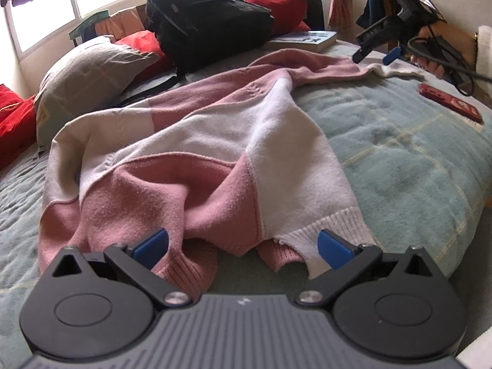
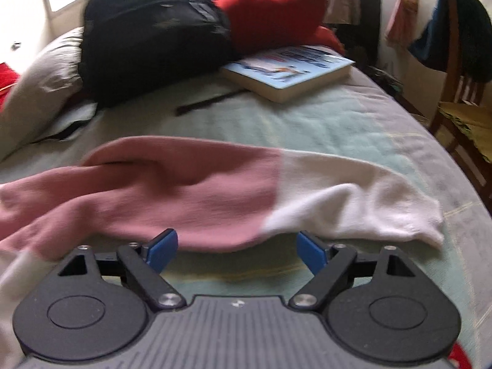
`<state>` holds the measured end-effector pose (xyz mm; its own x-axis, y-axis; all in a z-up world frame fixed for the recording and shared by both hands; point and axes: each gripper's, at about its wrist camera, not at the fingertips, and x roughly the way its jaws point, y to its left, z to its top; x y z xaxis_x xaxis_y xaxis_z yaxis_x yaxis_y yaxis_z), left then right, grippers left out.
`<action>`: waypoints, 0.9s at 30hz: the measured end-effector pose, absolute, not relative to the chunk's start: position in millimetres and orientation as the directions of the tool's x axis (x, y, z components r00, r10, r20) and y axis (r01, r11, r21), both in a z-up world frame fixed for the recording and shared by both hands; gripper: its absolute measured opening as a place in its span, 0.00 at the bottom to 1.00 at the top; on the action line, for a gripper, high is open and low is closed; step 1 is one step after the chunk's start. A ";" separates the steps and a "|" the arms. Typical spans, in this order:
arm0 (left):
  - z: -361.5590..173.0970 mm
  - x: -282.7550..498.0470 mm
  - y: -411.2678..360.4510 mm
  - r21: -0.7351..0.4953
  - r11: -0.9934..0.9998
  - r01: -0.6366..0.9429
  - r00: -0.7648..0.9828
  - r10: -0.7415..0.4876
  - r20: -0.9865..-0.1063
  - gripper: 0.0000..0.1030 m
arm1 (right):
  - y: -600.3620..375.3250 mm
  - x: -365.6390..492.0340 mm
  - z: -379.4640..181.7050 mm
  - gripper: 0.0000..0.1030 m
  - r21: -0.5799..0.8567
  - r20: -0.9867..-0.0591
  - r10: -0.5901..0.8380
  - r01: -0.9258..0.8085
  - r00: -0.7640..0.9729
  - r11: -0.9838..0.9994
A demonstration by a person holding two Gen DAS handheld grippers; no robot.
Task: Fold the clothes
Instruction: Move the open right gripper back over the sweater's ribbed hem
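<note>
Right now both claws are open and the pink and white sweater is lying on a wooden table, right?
Not quite. The left claw and right claw are both open, but the pink and white sweater lies on a bed with a pale green blanket, not a wooden table. The left wrist view shows it.

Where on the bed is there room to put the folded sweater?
Bare blanket lies right of the sweater, before the red case. The head end is crowded: backpack, pillow, book.
</note>
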<state>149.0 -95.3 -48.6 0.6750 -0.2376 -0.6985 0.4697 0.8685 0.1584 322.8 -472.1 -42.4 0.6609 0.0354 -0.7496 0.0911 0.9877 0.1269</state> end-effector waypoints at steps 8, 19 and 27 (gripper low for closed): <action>-40.6 138.3 -78.8 0.161 0.883 0.440 0.700 -0.225 -0.678 0.99 | -381.8 277.9 -21.7 0.91 0.161 -0.767 0.201 -0.120 0.610 0.980; -35.4 130.2 -31.6 0.176 0.924 0.339 0.736 -0.144 -0.662 0.99 | -259.7 221.3 -5.3 0.97 0.239 -0.724 0.438 -0.402 0.534 0.884; -36.2 126.2 -12.0 0.173 0.936 0.306 0.736 -0.118 -0.666 0.99 | -239.7 202.0 -58.3 0.99 0.316 -0.771 0.460 -0.364 0.439 0.876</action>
